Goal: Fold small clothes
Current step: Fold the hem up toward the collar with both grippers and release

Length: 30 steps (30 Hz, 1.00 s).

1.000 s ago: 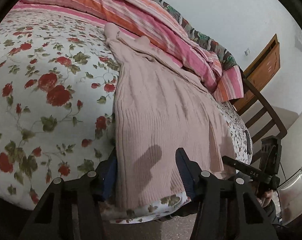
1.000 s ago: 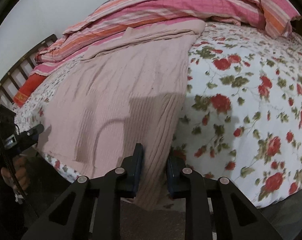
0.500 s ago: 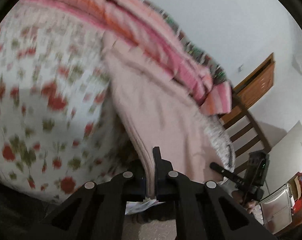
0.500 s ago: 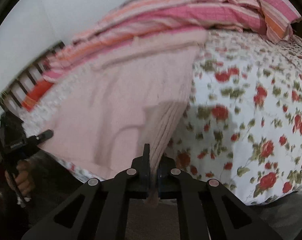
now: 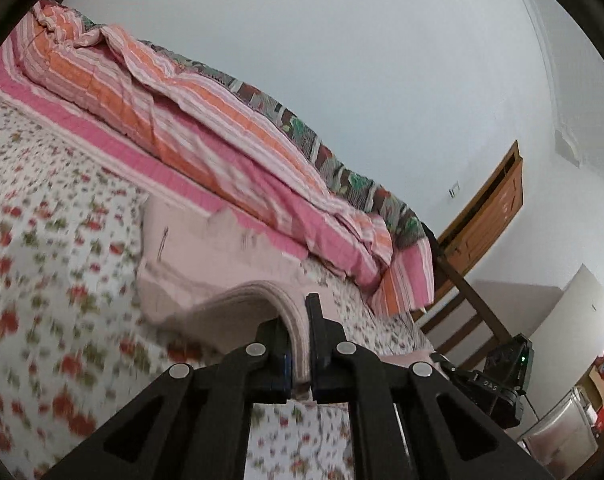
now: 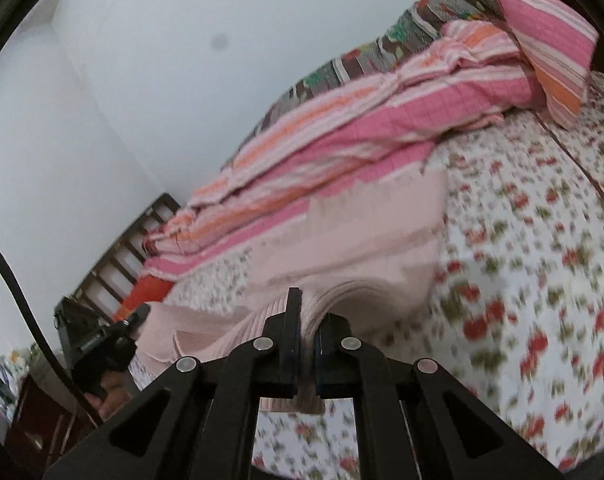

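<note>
A pale pink ribbed knit garment (image 5: 206,256) lies on the flowered bedsheet (image 5: 54,280). My left gripper (image 5: 300,344) is shut on its near hem and holds that edge up off the bed, curling toward the far end. My right gripper (image 6: 308,344) is shut on the other near corner of the same garment (image 6: 366,240), also lifted. The garment's far part still rests flat near the striped blanket. Each gripper shows at the edge of the other's view, the right gripper (image 5: 498,384) and the left gripper (image 6: 98,344).
A pink and orange striped blanket (image 5: 206,120) is bunched along the far side of the bed, with a striped pillow (image 6: 550,36) at one end. A wooden bed frame (image 5: 470,296) and a wooden door (image 5: 490,216) stand beyond. White wall behind.
Both grippers closed on the garment's near hem and lifted it up and forward over the bed; the cameras now tilt upward and the hem curls toward the far end.
</note>
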Tool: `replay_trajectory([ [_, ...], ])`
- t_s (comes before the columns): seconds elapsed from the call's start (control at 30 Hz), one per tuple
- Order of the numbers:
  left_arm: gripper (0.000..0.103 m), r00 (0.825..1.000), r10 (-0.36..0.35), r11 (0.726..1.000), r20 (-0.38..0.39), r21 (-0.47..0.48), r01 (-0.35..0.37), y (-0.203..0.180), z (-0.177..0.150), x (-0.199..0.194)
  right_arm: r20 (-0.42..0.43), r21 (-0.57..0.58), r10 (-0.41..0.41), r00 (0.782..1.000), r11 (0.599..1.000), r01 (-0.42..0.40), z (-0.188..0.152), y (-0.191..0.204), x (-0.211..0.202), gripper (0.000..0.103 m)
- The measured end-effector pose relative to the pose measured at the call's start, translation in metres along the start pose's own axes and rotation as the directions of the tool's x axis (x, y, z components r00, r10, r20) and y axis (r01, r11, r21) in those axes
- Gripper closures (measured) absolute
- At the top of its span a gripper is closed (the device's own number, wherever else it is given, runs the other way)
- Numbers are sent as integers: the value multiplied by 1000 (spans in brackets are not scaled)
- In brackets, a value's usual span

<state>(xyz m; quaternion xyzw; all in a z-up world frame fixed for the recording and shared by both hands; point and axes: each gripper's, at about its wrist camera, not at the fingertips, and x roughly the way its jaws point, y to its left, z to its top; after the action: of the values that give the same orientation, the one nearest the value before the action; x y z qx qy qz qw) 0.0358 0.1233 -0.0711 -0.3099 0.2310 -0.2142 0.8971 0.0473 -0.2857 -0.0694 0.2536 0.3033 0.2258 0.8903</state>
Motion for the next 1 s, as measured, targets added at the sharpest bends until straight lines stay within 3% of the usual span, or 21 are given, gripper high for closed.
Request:
replay_trajectory([
  [0.17, 97, 999, 37, 999, -2, 9, -37, 7, 27, 38, 26, 39, 22, 999, 999, -23, 41, -8, 29, 98],
  [0.33, 97, 994, 102, 994, -27, -39, -103, 37, 45, 90, 24, 80, -22, 999, 997, 20, 74, -28, 71, 98],
  [0.43, 97, 990, 130, 989, -61, -68, -134, 59, 56, 124, 0, 117, -29, 1000, 993, 29, 86, -46, 98, 98],
  [0.63, 97, 971, 208, 977, -115, -24, -212, 82, 76, 177, -48, 172, -56, 997, 983, 64, 109, -73, 155, 98],
  [0.87, 96, 955, 253, 964, -157, -39, -262, 112, 91, 208, -126, 173, -98, 987, 978, 119, 130, -94, 219, 98],
  [0.93, 90, 954, 247, 962, -170, -74, -263, 121, 91, 210, -163, 154, -119, 979, 977, 145, 133, -98, 235, 92],
  [1.0, 60, 942, 284, 948, -180, -96, -304, 128, 91, 208, -170, 139, -138, 976, 977, 163, 135, -100, 243, 84],
])
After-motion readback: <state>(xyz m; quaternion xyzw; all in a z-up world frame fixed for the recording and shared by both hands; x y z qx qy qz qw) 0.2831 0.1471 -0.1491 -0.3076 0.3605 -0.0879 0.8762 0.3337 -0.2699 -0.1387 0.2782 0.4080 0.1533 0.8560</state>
